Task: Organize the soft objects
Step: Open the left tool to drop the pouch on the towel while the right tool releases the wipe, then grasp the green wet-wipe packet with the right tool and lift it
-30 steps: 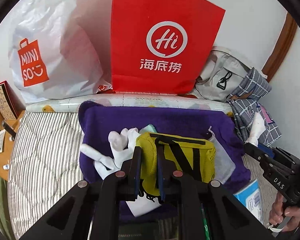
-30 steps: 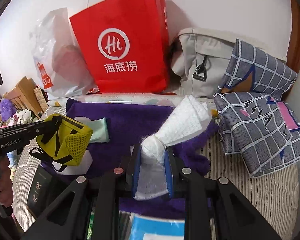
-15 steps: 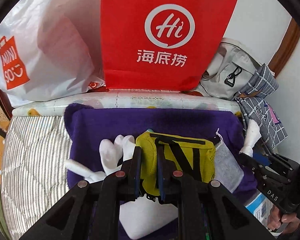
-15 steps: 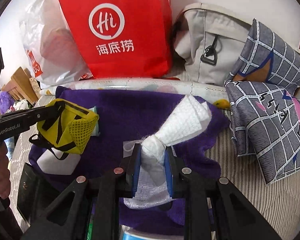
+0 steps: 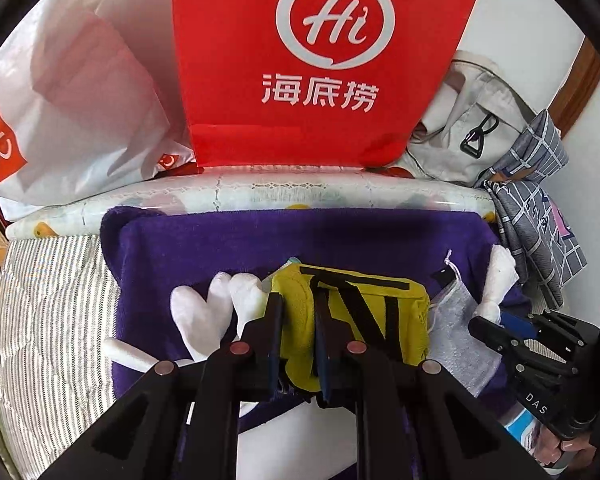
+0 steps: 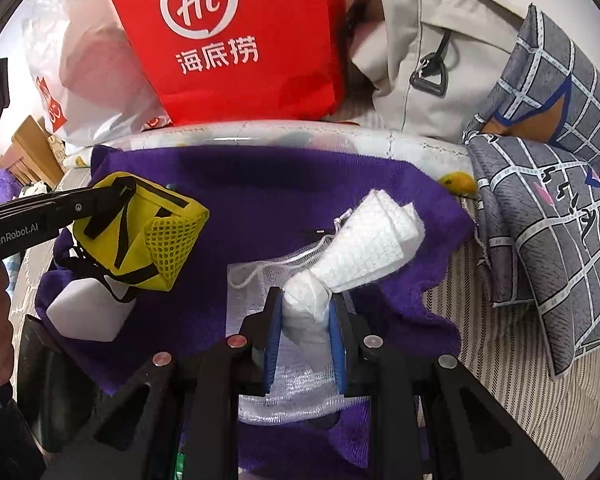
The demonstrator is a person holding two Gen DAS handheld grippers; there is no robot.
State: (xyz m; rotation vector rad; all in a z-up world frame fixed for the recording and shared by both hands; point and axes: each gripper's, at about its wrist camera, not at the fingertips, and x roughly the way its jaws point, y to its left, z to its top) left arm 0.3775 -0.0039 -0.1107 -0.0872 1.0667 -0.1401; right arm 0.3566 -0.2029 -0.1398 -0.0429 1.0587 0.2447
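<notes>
A purple towel (image 5: 260, 240) covered the striped bed (image 5: 56, 300); the left gripper (image 5: 298, 344) pinched a yellow pouch (image 5: 364, 316); the right gripper (image 6: 305, 336) pinched a white cloth (image 6: 364, 240).

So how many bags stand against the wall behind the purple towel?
3: white plastic Miniso bag leftmost, red paper bag in the middle, beige fabric bag on the right. Others may be hidden behind them.

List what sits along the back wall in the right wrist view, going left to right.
White plastic shopping bag → red paper bag → beige backpack → grey checked pillows.
</notes>
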